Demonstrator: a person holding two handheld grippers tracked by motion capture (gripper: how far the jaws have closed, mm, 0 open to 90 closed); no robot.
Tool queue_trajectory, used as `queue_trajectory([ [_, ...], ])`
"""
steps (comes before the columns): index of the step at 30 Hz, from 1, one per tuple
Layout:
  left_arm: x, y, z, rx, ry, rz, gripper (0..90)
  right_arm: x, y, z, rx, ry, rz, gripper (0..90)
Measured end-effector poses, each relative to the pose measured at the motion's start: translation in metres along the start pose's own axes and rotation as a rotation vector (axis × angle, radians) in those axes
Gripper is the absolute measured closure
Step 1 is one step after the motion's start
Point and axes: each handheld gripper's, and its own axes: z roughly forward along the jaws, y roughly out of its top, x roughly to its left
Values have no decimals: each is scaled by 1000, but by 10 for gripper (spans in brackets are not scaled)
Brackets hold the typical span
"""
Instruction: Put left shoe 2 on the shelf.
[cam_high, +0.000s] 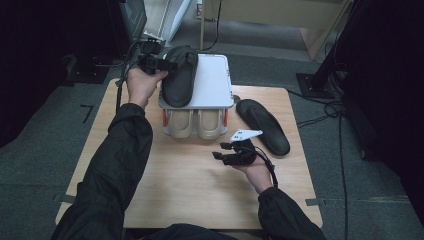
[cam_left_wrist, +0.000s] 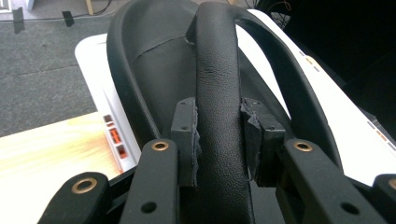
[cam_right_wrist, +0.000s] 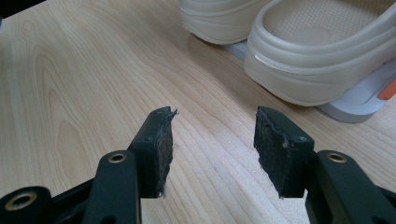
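Holding the black slipper (cam_high: 179, 76) by its strap, I have my left hand-held gripper (cam_high: 159, 62) pinched across that band, and the shoe sits on the top of the white two-tier shoe rack (cam_high: 215, 80) at its left half. I judge it light, a foam or faux-leather slide: the sole should flex a little and the strap is soft and will give under the pads, so a firm pinch in the middle of the band is the place to hold; a grip near either end would let the slipper swing and tilt. The grained surface looks grippy, not slick, and nothing about it is fragile.

My right hand-held gripper (cam_high: 226, 151) hovers spread and empty over the wooden surface (cam_high: 185, 185), in front of the rack. The second black slipper (cam_high: 263, 126) lies flat on the surface to the right of the rack; it has no strap standing clear from this angle, so I would go for its raised upper.

The left gripper view shows what the high view cannot: both pads (cam_left_wrist: 189, 140) pressed against the sides of the strap (cam_left_wrist: 217, 93). The right gripper view brings in the toes of the beige clogs (cam_right_wrist: 322, 51) on the lower shelf, with bare wood between my open jaws. The high view alone lays out both black slippers against the rack.
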Motion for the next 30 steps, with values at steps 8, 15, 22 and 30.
queue_trajectory([
  [8, 5, -9, 10, 10, -5, -33, 685, -1, 0, 0, -2, -2, -1, 476],
  [15, 7, -10, 11, 15, -6, -18, 677, 0, 0, 0, -1, -2, 1, 476],
  [22, 9, -9, 7, 24, -20, -15, 542, -1, 0, -1, -3, -3, 3, 476],
  [30, 11, -11, -15, -13, -22, 51, 453, -7, 0, -6, -16, -18, 19, 478],
])
